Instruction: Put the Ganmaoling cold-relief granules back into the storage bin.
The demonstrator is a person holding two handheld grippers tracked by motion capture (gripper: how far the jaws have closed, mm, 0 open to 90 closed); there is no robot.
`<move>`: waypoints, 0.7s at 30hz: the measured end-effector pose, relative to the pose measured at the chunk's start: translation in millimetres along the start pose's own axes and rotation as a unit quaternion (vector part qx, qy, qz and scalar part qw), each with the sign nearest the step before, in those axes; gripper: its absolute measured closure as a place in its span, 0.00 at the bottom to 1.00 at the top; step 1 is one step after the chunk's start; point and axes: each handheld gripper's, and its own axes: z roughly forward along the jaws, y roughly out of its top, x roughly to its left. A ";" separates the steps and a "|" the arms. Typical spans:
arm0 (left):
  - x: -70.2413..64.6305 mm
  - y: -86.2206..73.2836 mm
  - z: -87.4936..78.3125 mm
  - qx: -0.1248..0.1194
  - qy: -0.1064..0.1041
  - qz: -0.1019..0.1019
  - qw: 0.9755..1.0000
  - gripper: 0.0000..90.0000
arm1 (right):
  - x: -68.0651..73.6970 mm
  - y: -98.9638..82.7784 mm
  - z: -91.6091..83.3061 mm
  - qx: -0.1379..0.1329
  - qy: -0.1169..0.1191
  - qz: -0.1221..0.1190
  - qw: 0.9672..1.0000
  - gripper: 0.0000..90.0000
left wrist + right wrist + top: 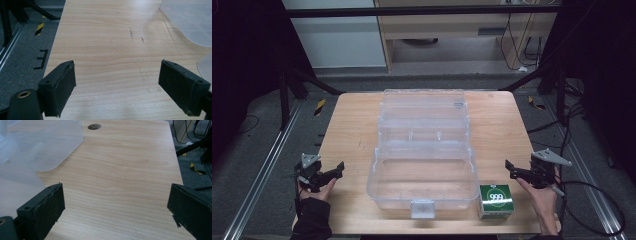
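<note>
Both grippers, left gripper [332,172] and right gripper [518,171], stand wide and empty. Likely next: approach the small green-and-white cardboard box [495,201] squarely, beside the open clear plastic case [422,192].

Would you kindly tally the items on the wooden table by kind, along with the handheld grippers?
Clear plastic storage box, lid open: 1
Green and white carton: 1
Handheld grippers, left gripper and right gripper, jaws open: 2
Total: 4
</note>
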 end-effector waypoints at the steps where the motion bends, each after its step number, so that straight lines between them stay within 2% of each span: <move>1: -0.2 -0.1 -0.1 0.000 0.001 0.001 1.000 0.15 | 1.2 0.9 -1.6 0.000 0.006 -0.003 1.000 0.03; 7: 0.5 -0.3 1.1 0.002 0.001 0.001 1.000 0.16 | 8.7 10.6 -8.0 -0.004 0.031 -0.009 0.999 0.06; 13: 0.6 -1.1 3.2 0.005 0.000 0.002 1.000 0.16 | 14.3 22.7 -16.2 -0.011 0.042 -0.027 0.999 0.09; 17: 0.8 -1.9 4.8 0.010 0.001 0.006 1.000 0.16 | 18.2 35.6 -23.3 -0.025 0.052 -0.055 0.997 0.09; 21: 1.3 -2.3 5.4 0.011 0.001 0.006 1.000 0.17 | 21.1 46.7 -28.9 -0.028 0.063 -0.068 0.995 0.09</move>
